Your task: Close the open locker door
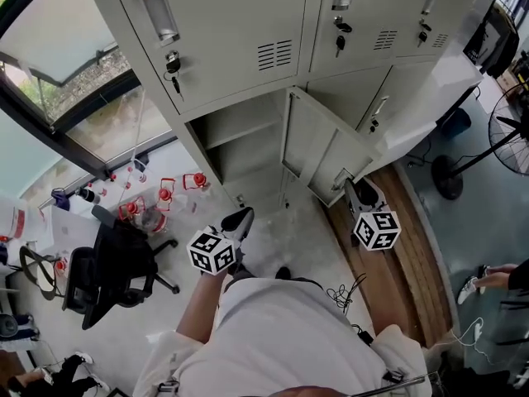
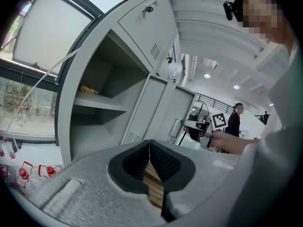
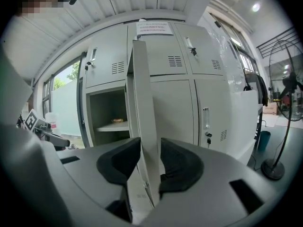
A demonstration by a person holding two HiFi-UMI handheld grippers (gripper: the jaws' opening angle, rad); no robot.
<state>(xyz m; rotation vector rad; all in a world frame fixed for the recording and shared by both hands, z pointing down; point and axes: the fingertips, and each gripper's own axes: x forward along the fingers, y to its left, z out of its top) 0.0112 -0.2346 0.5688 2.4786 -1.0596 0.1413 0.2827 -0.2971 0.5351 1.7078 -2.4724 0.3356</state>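
The grey locker bank has one lower compartment (image 1: 244, 151) standing open, and its door (image 1: 318, 151) swings out toward me. In the right gripper view the door (image 3: 142, 103) shows edge-on, running up between the jaws. My right gripper (image 3: 150, 162) straddles that free edge; a thin gap shows at the right pad (image 3: 177, 164), so it is open around the door. In the head view it sits at the door's lower outer corner (image 1: 357, 190). My left gripper (image 1: 240, 220) hangs low in front of the open compartment (image 2: 102, 108), shut (image 2: 149, 150) and empty.
A small yellowish thing (image 3: 118, 120) lies on the compartment's shelf. A black office chair (image 1: 107, 267) and red-capped bottles (image 1: 165, 193) stand at the left by the window. A floor fan (image 1: 504, 139), a wooden floor strip (image 1: 409, 246) and a loose cable (image 1: 343, 292) are at the right.
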